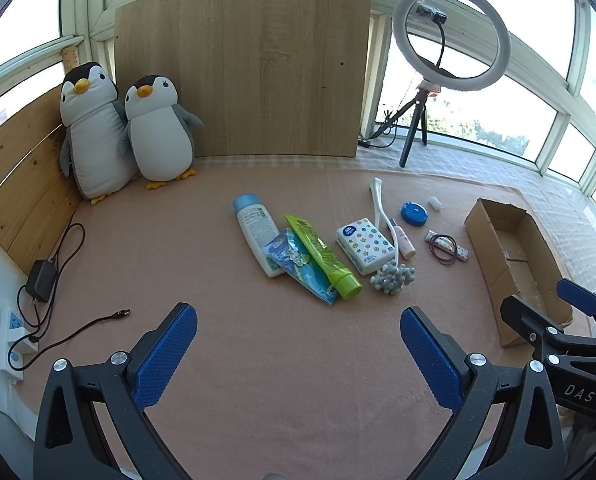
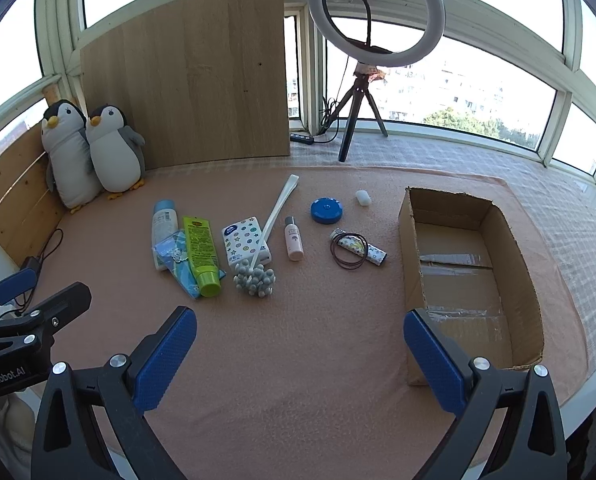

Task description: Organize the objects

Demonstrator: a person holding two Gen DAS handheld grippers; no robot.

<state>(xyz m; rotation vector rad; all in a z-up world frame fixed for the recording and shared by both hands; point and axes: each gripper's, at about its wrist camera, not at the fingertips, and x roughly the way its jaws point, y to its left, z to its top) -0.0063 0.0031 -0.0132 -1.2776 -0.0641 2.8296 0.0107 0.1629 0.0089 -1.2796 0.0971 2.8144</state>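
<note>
Gaping wide with empty jaws, both grippers hover; cardboard box point(image 1: 515, 268) partly hidden by right gripper point(image 1: 537, 300).

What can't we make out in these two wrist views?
- Label text on the green tube and the white bottle: too small in both views.
- Blue packet: partly covered by the green tube, contents unclear.
- Cardboard box: in the left view the right tool covers its near corner.
- Both tool handles and the person's hands: cut off by the bottom edge.
</note>
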